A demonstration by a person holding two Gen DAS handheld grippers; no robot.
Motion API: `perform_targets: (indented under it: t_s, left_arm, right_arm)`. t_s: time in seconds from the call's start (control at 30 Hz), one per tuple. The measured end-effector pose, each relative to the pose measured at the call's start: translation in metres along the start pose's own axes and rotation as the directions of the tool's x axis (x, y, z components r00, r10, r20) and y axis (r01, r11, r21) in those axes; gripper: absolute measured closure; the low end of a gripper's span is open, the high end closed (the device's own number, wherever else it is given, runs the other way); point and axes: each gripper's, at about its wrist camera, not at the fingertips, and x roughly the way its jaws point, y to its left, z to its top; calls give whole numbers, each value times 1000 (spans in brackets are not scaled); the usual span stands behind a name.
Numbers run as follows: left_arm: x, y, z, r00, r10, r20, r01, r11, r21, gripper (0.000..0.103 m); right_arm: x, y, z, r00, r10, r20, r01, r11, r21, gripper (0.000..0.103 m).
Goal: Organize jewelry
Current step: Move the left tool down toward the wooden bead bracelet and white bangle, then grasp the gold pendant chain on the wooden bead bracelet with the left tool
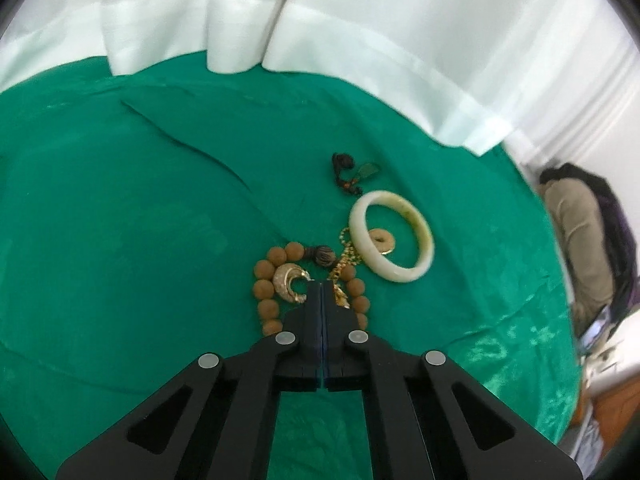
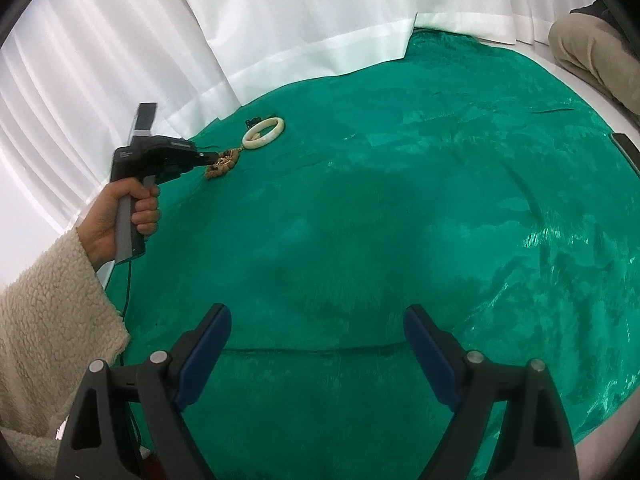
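Green satin cloth (image 1: 120,208) covered the whole worktop, wrinkled, with a long crease running ahead-left of the left gripper. White curtain (image 1: 360,32) hung along the far edge, its hem resting on the cloth. A person in a tan top (image 1: 576,240) sat off to the far right.

Left gripper (image 1: 322,286) pointed down at the jewelry pile, jaws fully together. Tips sat inside the ring of the brown bead bracelet (image 1: 266,270). Couldn't tell whether anything was pinched between them. A hand (image 2: 120,216) in a cream fleece sleeve (image 2: 44,312) held its handle, seen from the right wrist view.

Right gripper (image 2: 318,322) had jaws wide apart, nothing between them, over bare cloth well away from the jewelry, which lay far ahead and left of it.

Jewelry, all clustered at the left gripper's tips:
- pale jade bangle (image 1: 392,236), flat on the cloth, just ahead-right of the tips
- bead bracelet, looped around the tips
- gold crescent earring (image 1: 289,282), inside the bead loop, touching the left fingertip's outer side
- gold chain (image 1: 345,256), running from the right fingertip up toward the bangle
- small tan disc pendant (image 1: 382,241), lying inside the bangle
- dark cord with a green pendant (image 1: 354,172), beyond the bangle, apart from the rest
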Motion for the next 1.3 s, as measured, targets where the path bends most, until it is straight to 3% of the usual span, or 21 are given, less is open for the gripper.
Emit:
perform_targets:
  t_s: [0.23,0.5,0.7,0.8,0.87,0.93,1.13,1.3]
  left_arm:
    - [-40,-5,-4,996,-64,59,64,998,-1,103]
    - [-98,-14,-10,981,-145,132,147,989,-6,103]
    - [-121,-6,-20,976,-163,143,171,984,-45,103]
    - [-110,3,-13,984,-143,108,152,986,-73,103]
    - [-102,12,-8,986,-147,77,154,983,-97,83]
    - [-93,17,-6,989,-139,46,143,984,-107,76]
    - [-49,6,3,993,-114,-20,113,992,-53,75]
    - [1,-13,12,992,-58,-110,59,998,7,84]
  right_arm:
    - [1,4,-2,1000,14,-2,-14,1000,-5,13]
    - [1,4,-4,1000,22,1,-22,1000,-4,13]
    - [0,6,-6,1000,28,-1,-28,1000,-4,13]
    - [-1,6,-7,1000,29,1,-29,1000,-5,13]
    - [0,6,-8,1000,30,-3,-30,1000,-4,13]
    - [3,6,-10,999,31,-13,-31,1000,2,13]
    - [6,7,-11,999,28,-22,-28,1000,-1,13]
    - [9,7,-10,999,30,-34,-29,1000,2,13]
